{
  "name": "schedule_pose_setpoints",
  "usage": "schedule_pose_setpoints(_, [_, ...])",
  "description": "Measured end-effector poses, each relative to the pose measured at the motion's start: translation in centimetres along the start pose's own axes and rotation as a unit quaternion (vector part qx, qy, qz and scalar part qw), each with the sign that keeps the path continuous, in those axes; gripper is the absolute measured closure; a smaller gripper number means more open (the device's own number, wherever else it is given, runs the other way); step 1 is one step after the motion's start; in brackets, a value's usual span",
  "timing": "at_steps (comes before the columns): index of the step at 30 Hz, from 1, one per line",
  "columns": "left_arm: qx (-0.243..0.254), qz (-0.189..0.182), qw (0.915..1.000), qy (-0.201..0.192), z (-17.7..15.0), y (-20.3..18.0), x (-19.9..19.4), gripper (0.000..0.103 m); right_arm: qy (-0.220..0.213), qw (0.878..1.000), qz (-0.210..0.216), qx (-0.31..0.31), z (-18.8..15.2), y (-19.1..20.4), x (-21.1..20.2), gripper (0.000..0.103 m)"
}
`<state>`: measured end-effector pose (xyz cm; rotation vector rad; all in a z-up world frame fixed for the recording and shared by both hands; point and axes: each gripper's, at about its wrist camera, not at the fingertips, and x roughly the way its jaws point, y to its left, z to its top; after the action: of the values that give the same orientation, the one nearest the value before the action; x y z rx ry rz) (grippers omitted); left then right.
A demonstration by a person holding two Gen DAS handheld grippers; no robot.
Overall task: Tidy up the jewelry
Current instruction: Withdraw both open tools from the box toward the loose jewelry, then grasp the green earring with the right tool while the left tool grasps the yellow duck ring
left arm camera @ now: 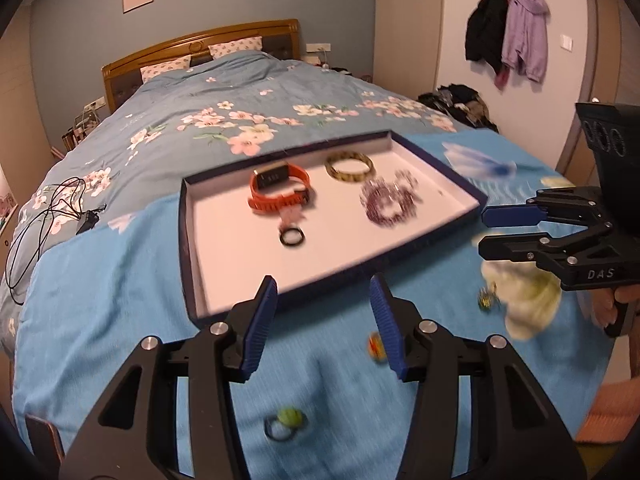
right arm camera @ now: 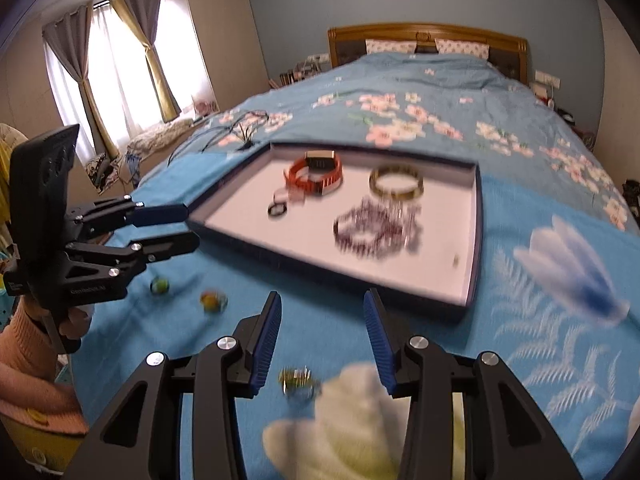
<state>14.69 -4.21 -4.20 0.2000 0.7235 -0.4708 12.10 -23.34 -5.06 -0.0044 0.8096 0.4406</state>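
A shallow tray (left arm camera: 187, 240) (right arm camera: 475, 236) with a dark blue rim and white floor lies on the blue cloth on the bed. In it are an orange watch (left arm camera: 280, 190) (right arm camera: 316, 174), a yellow-black bangle (left arm camera: 349, 166) (right arm camera: 396, 182), a purple bead bracelet (left arm camera: 386, 200) (right arm camera: 372, 228) and a black ring (left arm camera: 291, 237) (right arm camera: 277, 210). Loose on the cloth lie a green-stone ring (left arm camera: 286, 424) (right arm camera: 159, 285), an orange ring (left arm camera: 376, 346) (right arm camera: 212, 301) and a gold ring (left arm camera: 486, 300) (right arm camera: 298, 380). My left gripper (left arm camera: 323, 284) (right arm camera: 191, 226) hovers open before the tray's near edge, nothing between its pads. My right gripper (right arm camera: 322, 298) (left arm camera: 486, 228) is open over the gold ring, apart from it.
A black cable (left arm camera: 40, 220) lies on the floral quilt left of the tray. A wooden headboard (left arm camera: 200, 46) stands at the far end. Coats (left arm camera: 508, 36) hang on the right wall; curtains (right arm camera: 120, 60) cover a window. Hands in pink sleeves (right arm camera: 36, 380) hold the grippers.
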Motion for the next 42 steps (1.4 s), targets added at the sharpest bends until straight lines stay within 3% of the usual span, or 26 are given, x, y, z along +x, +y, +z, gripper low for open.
schedule_pose_setpoints(4, [-0.008,-0.011,0.9998,0.011,-1.2,-0.3,-0.1,0.055,0.014,1.0,0.0,0.005,-1.2,0.1,0.2,0.065])
schedule_pose_setpoints(7, [-0.01,-0.012,0.9998,0.015,-1.7,-0.5,-0.1,0.055,0.022,1.0,0.005,0.008,-1.8,0.1,0.2,0.073])
schedule_pose_setpoints(14, [-0.009,-0.018,0.9996,0.018,-2.0,-1.0,-0.1,0.052,0.032,0.999,0.01,-0.003,-2.8,0.8,-0.2,0.073])
schedule_pose_setpoints(21, [-0.011,-0.022,0.9995,0.019,-2.0,-1.1,-0.1,0.052,0.049,0.999,0.015,-0.019,-2.8,1.2,0.7,0.102])
schedule_pose_setpoints(32, [-0.018,-0.03,0.999,0.026,-2.3,-0.8,0.2,0.051,0.025,0.999,0.022,-0.008,-2.0,1.0,0.1,0.102])
schedule_pose_setpoints(36, [-0.013,-0.034,0.9989,0.029,-2.5,-1.1,0.4,0.051,0.029,0.999,0.028,0.002,-2.2,0.7,0.3,0.082])
schedule_pose_setpoints(40, [-0.012,-0.036,0.9987,0.034,-2.7,-1.3,0.7,0.051,0.04,0.999,0.03,-0.004,-2.4,1.1,1.0,0.085])
schedule_pose_setpoints(41, [-0.011,-0.036,0.9987,0.034,-2.7,-1.4,0.8,0.051,0.043,0.999,0.031,-0.004,-2.3,1.1,1.2,0.088])
schedule_pose_setpoints(42, [-0.01,-0.036,0.9987,0.035,-2.7,-1.5,0.8,0.051,0.046,0.998,0.036,-0.003,-2.3,1.1,1.4,0.098])
